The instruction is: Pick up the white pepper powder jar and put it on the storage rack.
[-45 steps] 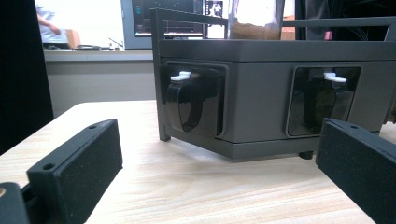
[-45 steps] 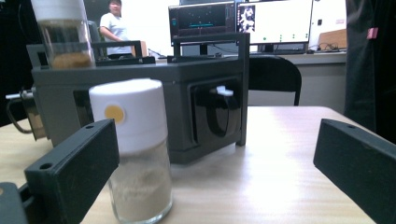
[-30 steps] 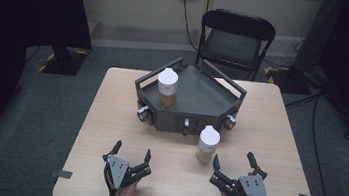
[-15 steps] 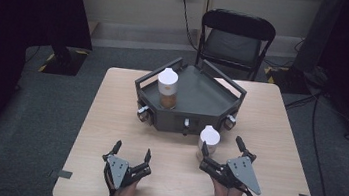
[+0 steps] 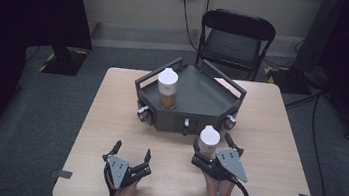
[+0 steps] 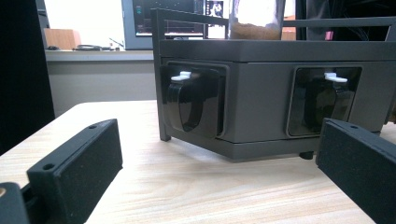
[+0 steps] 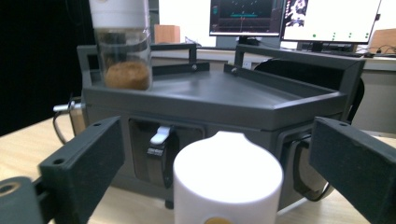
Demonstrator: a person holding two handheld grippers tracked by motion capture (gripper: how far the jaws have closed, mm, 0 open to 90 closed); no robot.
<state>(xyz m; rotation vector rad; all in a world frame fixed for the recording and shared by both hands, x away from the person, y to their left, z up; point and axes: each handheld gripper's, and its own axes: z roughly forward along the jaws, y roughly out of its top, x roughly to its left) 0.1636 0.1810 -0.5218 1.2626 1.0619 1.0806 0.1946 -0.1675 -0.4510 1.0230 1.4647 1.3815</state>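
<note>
Right gripper is sitting wide open around the white-capped jar at 6 o'clock of the tray, not squeezing yet. I'm guessing closing comes next. Left gripper is idling open and empty on the desk.

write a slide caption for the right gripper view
Open right gripper straddling a white-capped jar before a dark grey tray holding a second brown-filled clear jar.
</note>
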